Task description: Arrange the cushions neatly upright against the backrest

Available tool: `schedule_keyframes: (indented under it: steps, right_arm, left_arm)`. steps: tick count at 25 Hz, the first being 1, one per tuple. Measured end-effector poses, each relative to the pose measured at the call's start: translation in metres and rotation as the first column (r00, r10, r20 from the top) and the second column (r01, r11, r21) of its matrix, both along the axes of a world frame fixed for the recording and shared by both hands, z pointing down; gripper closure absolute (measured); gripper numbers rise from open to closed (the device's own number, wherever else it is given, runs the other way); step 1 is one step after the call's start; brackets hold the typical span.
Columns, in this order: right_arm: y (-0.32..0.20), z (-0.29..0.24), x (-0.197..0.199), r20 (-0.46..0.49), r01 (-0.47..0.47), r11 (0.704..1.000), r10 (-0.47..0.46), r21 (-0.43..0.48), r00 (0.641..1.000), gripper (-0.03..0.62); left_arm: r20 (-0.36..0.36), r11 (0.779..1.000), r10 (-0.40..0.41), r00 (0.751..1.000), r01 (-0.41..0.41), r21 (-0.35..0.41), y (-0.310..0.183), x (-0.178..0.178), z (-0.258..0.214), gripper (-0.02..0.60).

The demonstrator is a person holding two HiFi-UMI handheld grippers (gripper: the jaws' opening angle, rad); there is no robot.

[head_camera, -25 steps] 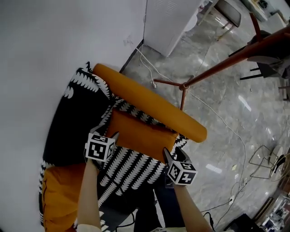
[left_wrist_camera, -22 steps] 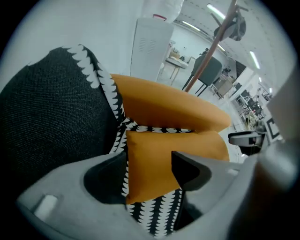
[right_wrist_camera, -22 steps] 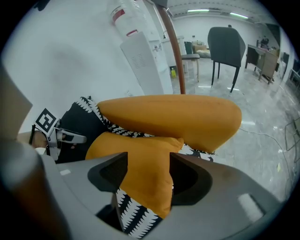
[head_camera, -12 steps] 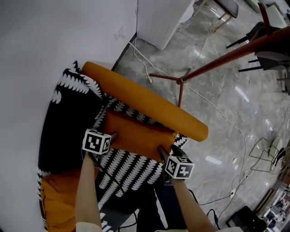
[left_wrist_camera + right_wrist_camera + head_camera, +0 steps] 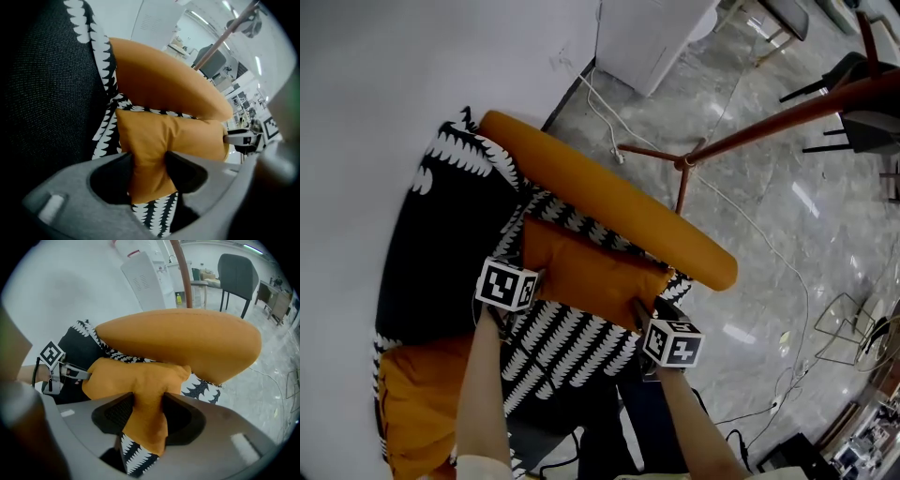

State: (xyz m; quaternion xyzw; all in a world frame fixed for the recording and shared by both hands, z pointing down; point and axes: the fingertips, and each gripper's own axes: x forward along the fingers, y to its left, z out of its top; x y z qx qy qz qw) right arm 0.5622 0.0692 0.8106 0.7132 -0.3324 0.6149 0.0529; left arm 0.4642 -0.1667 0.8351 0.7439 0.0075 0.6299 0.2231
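I had the left tool [image 5: 147, 165] clenched on one end of the orange cushion [image 5: 586, 275], jaws just closing in, fabric bunched tight between the pads. The right tool [image 5: 148, 408] was the same story: its jaws had just been closing too, pinching the opposite end, with a flap of orange hanging below them. Between the two tools the cushion stretched lengthwise, lying on the black-and-white patterned cover [image 5: 567, 345] just in front of the orange backrest [image 5: 609, 208], a thin strip of pattern showing between them. Further out, a second orange pad [image 5: 417, 403] lay by my left arm, well apart from the cushion, and grey marble floor [image 5: 769, 178] spread beyond the backrest.
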Motion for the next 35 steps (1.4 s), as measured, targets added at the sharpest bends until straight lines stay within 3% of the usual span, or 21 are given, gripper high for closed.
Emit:
schedule_keyframes:
  steps: [6, 12, 15, 18, 20, 25, 30, 35]
  right_arm:
    - [0.005, -0.012, -0.003, -0.026, 0.077, 0.997, -0.078, -0.015, 0.997, 0.405]
    - [-0.005, -0.048, 0.005, -0.096, 0.241, 0.971, -0.239, 0.008, 0.966, 0.408]
    - [-0.017, -0.065, 0.009, -0.124, 0.324, 0.946, -0.319, 0.021, 0.940, 0.410]
    - [-0.042, -0.080, 0.018, -0.180, 0.432, 0.901, -0.421, 0.028, 0.889, 0.410]
    - [-0.064, -0.092, 0.022, -0.228, 0.512, 0.858, -0.493, 0.032, 0.840, 0.411]
    - [-0.124, -0.120, 0.017, -0.336, 0.699, 0.715, -0.654, 0.018, 0.677, 0.411]
    - [-0.177, -0.136, 0.005, -0.427, 0.840, 0.543, -0.762, -0.011, 0.487, 0.410]
    - [-0.228, -0.132, -0.014, -0.476, 0.922, 0.384, -0.821, -0.050, 0.316, 0.413]
  left_arm:
    - [-0.023, 0.998, -0.012, 1.000, 0.014, 0.059, 0.013, -0.014, -0.024, 0.364]
    - [-0.070, 0.985, -0.160, 0.985, 0.164, 0.060, 0.027, -0.050, -0.061, 0.368]
    - [-0.099, 0.962, -0.255, 0.962, 0.263, 0.080, 0.031, -0.066, -0.083, 0.368]
    - [-0.146, 0.923, -0.350, 0.925, 0.367, 0.115, 0.030, -0.081, -0.106, 0.371]
    - [-0.183, 0.890, -0.411, 0.893, 0.437, 0.133, 0.026, -0.092, -0.119, 0.373]
    - [-0.253, 0.799, -0.534, 0.807, 0.580, 0.161, 0.020, -0.125, -0.141, 0.374]
    - [-0.294, 0.682, -0.647, 0.703, 0.707, 0.189, 0.020, -0.152, -0.144, 0.374]
    - [-0.316, 0.570, -0.706, 0.633, 0.774, 0.277, 0.012, -0.173, -0.134, 0.373]
